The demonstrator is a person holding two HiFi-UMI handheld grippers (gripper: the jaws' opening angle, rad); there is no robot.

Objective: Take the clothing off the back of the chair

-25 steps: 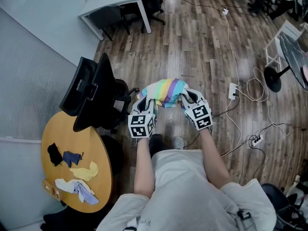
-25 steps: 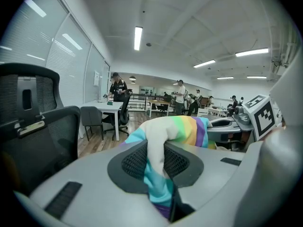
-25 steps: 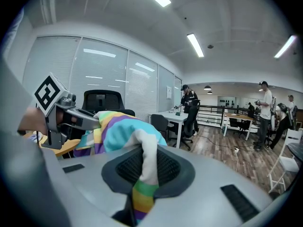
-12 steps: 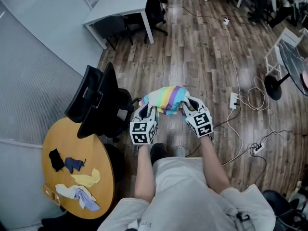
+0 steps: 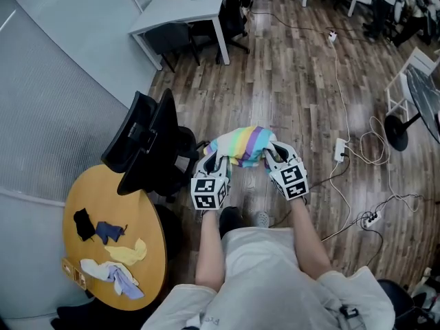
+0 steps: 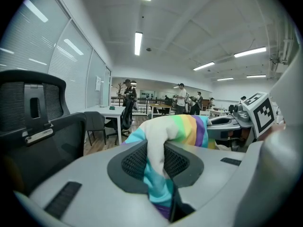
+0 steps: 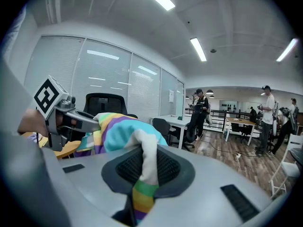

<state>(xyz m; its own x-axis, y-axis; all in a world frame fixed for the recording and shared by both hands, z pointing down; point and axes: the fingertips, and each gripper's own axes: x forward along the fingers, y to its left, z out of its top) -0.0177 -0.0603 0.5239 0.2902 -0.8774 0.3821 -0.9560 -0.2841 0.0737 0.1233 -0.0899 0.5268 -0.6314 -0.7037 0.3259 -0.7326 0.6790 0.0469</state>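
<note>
A rainbow-striped piece of clothing [image 5: 242,145] hangs in the air between my two grippers, in front of my body and to the right of the black office chair [image 5: 148,150]. My left gripper [image 5: 212,165] is shut on the clothing's left part. In the left gripper view the fabric [image 6: 177,129] is pinched between the ribbed pads [image 6: 135,162] of the left gripper [image 6: 155,162]. My right gripper [image 5: 275,157] is shut on the right part, and the cloth [image 7: 120,131] bunches in the right gripper [image 7: 146,167]. The chair back [image 6: 33,122] is bare.
A round wooden table [image 5: 151,253] with several small cloth pieces stands at the lower left, behind the chair. A white desk [image 5: 182,12] stands far ahead. Cables and a power strip [image 5: 340,150] lie on the wood floor at the right, near a fan base [image 5: 395,122].
Only the head view has shifted a little. Both grippers hold the clothing between them in the same way as before.
</note>
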